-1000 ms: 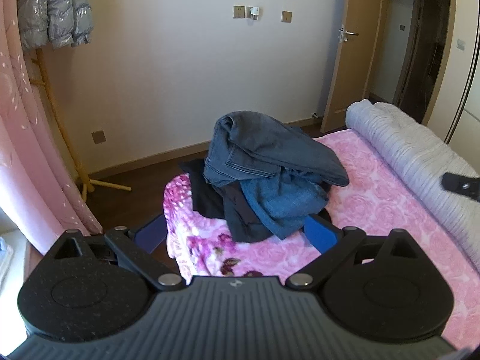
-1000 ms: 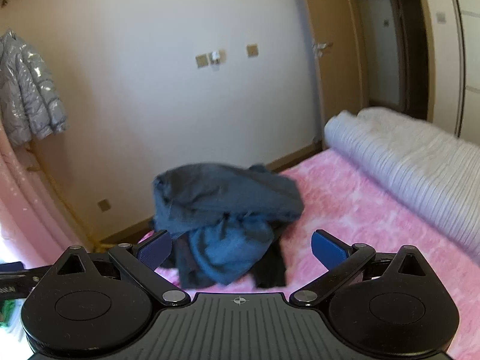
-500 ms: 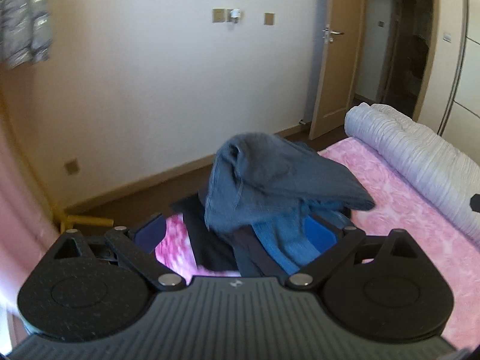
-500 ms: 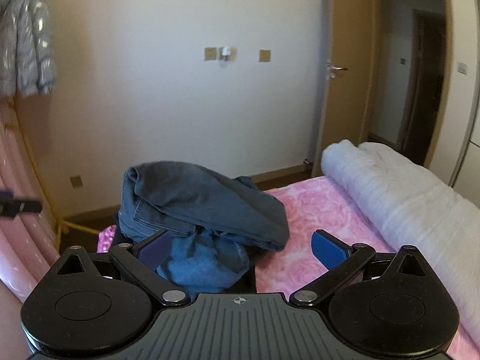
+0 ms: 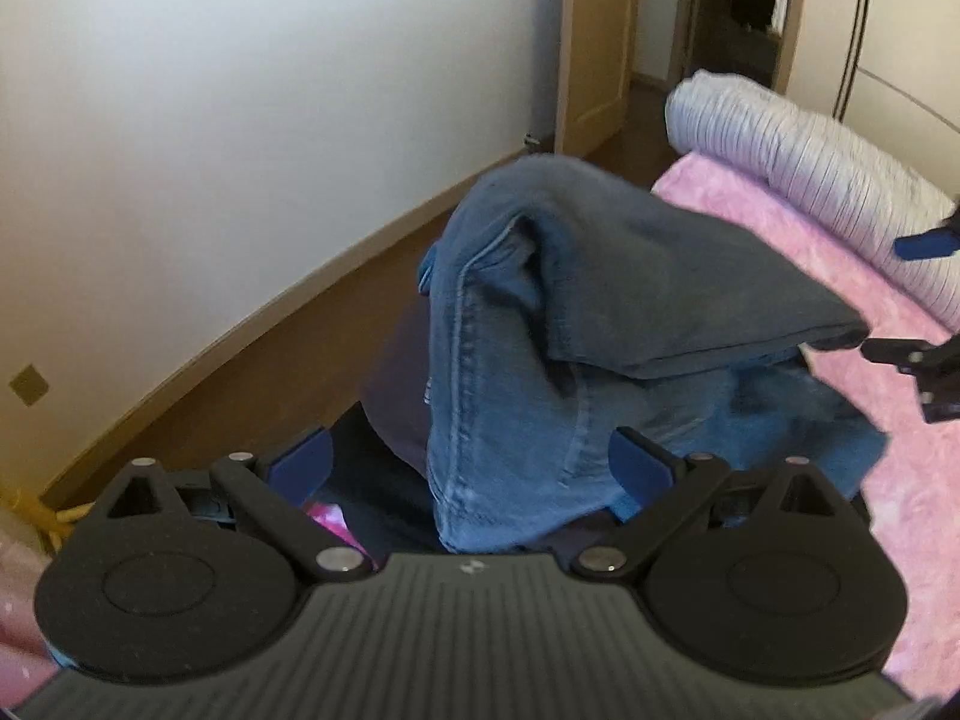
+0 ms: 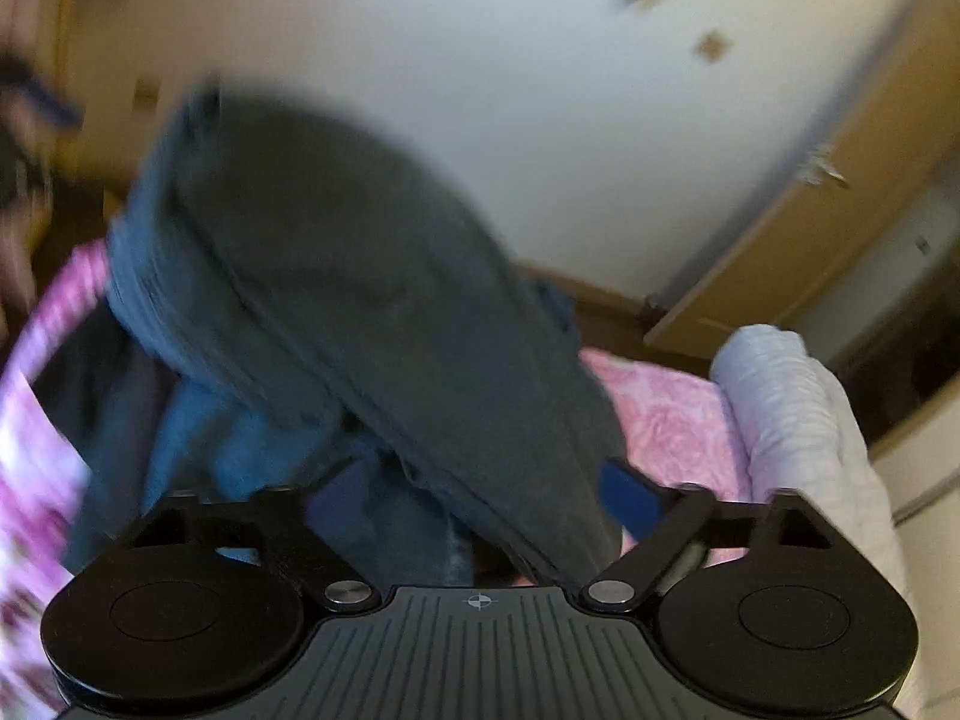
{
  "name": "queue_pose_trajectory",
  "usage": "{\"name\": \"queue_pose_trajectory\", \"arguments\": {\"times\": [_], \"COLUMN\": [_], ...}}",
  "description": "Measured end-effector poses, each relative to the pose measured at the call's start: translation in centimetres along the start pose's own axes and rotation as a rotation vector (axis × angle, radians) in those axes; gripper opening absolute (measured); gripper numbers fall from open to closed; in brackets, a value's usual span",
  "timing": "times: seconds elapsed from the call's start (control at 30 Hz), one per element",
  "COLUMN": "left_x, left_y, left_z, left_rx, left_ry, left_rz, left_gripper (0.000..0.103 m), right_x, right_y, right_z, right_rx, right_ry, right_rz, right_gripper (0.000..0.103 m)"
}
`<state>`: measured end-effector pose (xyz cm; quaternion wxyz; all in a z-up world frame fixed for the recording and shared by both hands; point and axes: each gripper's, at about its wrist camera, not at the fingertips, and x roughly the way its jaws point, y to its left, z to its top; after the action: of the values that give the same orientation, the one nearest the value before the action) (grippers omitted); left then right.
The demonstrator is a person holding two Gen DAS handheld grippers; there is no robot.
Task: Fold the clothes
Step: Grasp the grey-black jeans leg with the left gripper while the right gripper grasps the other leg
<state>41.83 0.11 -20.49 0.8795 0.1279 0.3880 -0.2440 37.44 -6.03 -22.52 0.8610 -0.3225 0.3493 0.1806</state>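
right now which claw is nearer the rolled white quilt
Right. The right claw is at the jeans' end beside the quilt; the left claw is at their far end, the pile between.

The jeans (image 5: 600, 312) are showing matt, stitched denim; the bed cover (image 5: 840, 252) is looking plush; the floor (image 5: 288, 360) is gleaming wood.

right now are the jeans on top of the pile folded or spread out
Roughly folded: the jeans lie doubled over, draped atop the heap, not spread flat.
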Motion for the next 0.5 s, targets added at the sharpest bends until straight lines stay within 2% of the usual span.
{"name": "queue_pose_trajectory", "arguments": {"times": [0.07,0.17,0.23,0.3,0.33,0.37,0.4,0.47,0.5], "left_x": [1.9,4.3,5.2,5.7,5.9,6.1,6.2,6.2,6.2], "left_y": [0.4,1.2,1.4,1.5,1.4,1.1,0.8,0.6,0.7], "left_z": [0.3,0.7,0.9,1.1,1.2,1.5,1.8,2.1,2.3], "left_rx": [0.023,0.037,0.076,0.105,0.124,0.143,0.163,0.193,0.192], "left_ry": [0.016,0.04,0.042,0.044,0.046,0.05,0.053,0.058,0.061], "left_rz": [-0.017,-0.062,-0.099,-0.133,-0.163,-0.187,-0.21,-0.213,-0.224], "left_gripper": [0.096,0.093,0.083,0.061,0.055,0.041,0.036,0.032,0.028], "right_x": [3.6,7.1,8.9,10.4,11.1,11.7,12.3,13.2,13.4], "right_y": [0.7,1.5,2.1,2.5,2.6,2.7,2.8,2.5,2.1], "right_z": [0.0,-0.2,-0.4,-0.8,-0.9,-1.2,-1.5,-1.8,-1.7], "right_rx": [-0.08,-0.176,-0.25,-0.319,-0.351,-0.387,-0.423,-0.464,-0.45], "right_ry": [0.056,0.083,0.083,0.088,0.092,0.096,0.099,0.101,0.108], "right_rz": [-0.001,0.014,0.017,0.016,0.015,0.012,0.009,0.006,0.023], "right_gripper": [0.074,0.073,0.073,0.073,0.073,0.073,0.073,0.064,0.054]}}
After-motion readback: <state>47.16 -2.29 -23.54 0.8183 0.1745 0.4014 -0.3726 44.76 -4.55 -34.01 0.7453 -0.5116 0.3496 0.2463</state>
